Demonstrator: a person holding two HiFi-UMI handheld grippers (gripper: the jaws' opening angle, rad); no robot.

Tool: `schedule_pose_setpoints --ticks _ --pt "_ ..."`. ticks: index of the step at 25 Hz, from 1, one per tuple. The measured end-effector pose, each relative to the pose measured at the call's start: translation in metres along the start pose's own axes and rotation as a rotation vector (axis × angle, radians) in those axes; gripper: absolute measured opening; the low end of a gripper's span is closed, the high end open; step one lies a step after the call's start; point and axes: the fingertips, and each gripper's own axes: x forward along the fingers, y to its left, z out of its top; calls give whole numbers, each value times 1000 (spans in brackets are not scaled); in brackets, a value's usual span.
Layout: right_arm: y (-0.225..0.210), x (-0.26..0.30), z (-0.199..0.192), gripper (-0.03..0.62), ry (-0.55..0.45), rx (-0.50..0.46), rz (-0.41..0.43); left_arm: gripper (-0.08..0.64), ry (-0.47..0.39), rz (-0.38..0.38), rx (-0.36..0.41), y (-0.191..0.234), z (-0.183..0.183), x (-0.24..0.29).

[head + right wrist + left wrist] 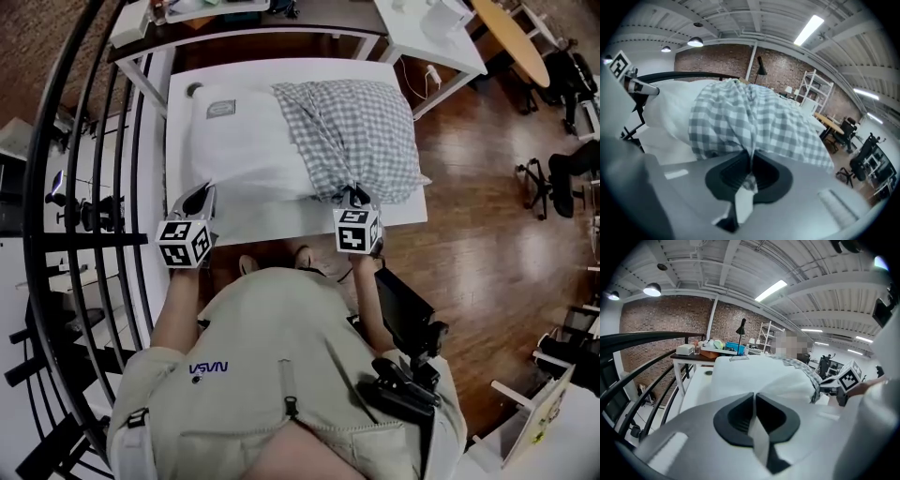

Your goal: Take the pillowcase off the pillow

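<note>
Left gripper (753,401): jaws closed tight on the bare white pillow (754,376) corner. Right gripper (751,163): jaws clamped on the checked pillowcase (754,117) edge, cloth bunched between them. Pillowcase covers the pillow end ahead of the right jaws. Both lie on the table (281,220).

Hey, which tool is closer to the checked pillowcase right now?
Right. The right tool is clamped on the near edge of the checked pillowcase. The left tool grips a bare corner of the white pillow, left of the pillowcase in the head view.
</note>
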Motion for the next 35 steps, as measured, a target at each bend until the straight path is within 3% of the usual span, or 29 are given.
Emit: schedule_pose_setpoints --ticks 5,11,15,18,21,28,35 --pt "3 5 -7 15 10 19 42 17 21 8 7 -8 -16 4" --pt "12 -13 -2 37 -7 116 141 97 -25 -44 -75 -26 1 -16" --pt "18 -50 26 64 -124 161 224 107 -138 -37 -81 -42 40 -38" --pt "17 -74 55 64 -251 153 290 107 -199 -26 -34 -60 71 -41" --pt "13 -82 74 76 -326 145 339 139 -191 -5 40 -77 84 -27" --pt "-4 -75 84 100 -366 143 381 168 -162 -20 73 -118 89 16" --pt "2 -61 107 100 -386 141 366 169 -124 -61 135 -103 102 59"
